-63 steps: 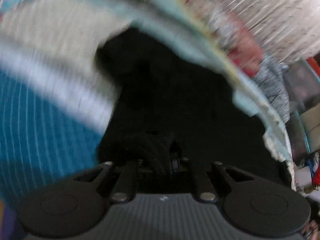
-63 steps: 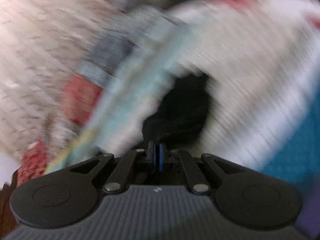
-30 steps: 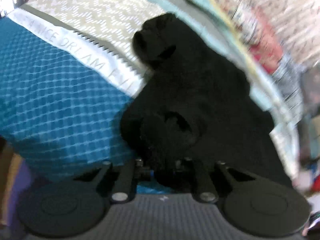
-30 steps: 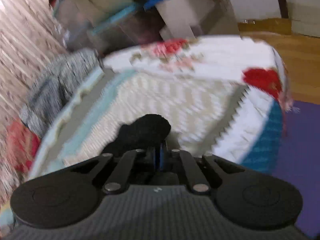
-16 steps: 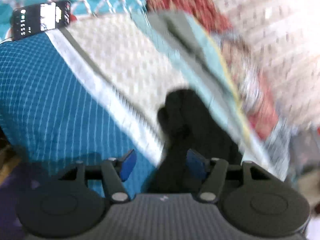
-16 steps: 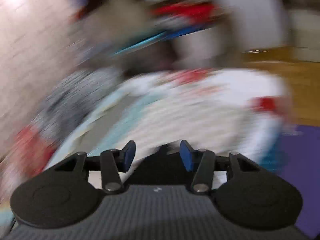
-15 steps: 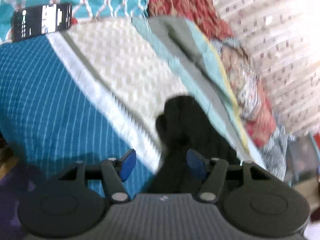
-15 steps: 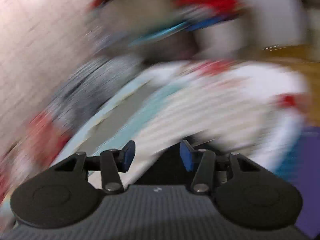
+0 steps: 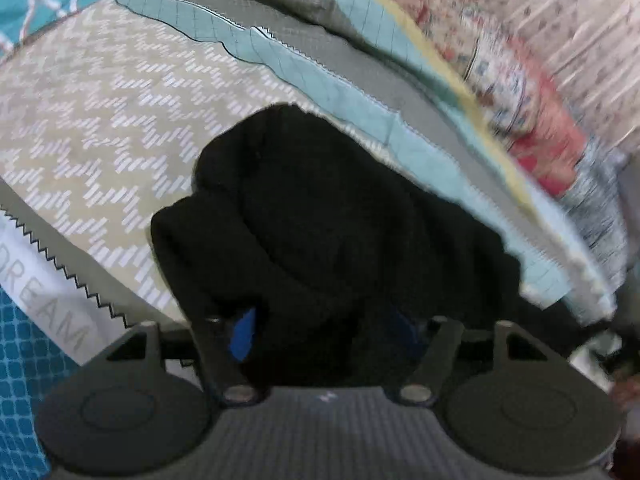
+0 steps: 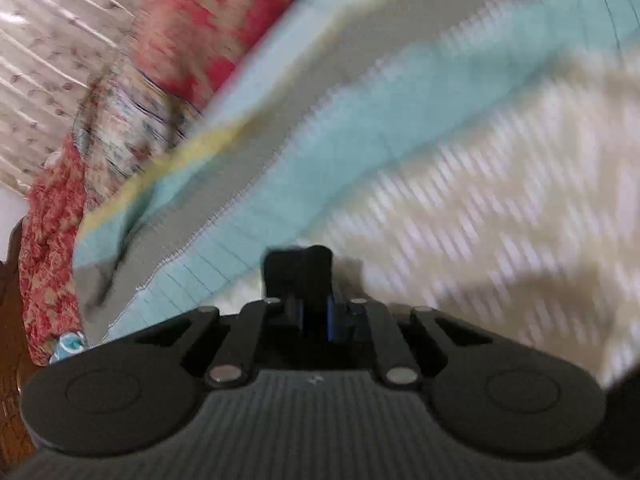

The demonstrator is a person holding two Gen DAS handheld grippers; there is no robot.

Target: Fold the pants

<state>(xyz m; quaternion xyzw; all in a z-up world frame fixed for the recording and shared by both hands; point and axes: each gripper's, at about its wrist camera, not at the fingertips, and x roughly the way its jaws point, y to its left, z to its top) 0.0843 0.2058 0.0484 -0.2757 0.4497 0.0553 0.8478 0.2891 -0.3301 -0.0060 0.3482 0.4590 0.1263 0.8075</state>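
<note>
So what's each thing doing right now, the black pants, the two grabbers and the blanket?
Black pants: bunched, lying on the blanket.
Left gripper: jaws opening, pants between them.
Right gripper: jaws closing on a bit of black cloth.
Blanket: spread out under the pants.

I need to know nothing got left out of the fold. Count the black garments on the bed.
1, as far as shown. The black pants lie bunched on the quilt, between the left gripper jaws as they open. The right gripper, closing, pinches black cloth, probably the same garment.
</note>
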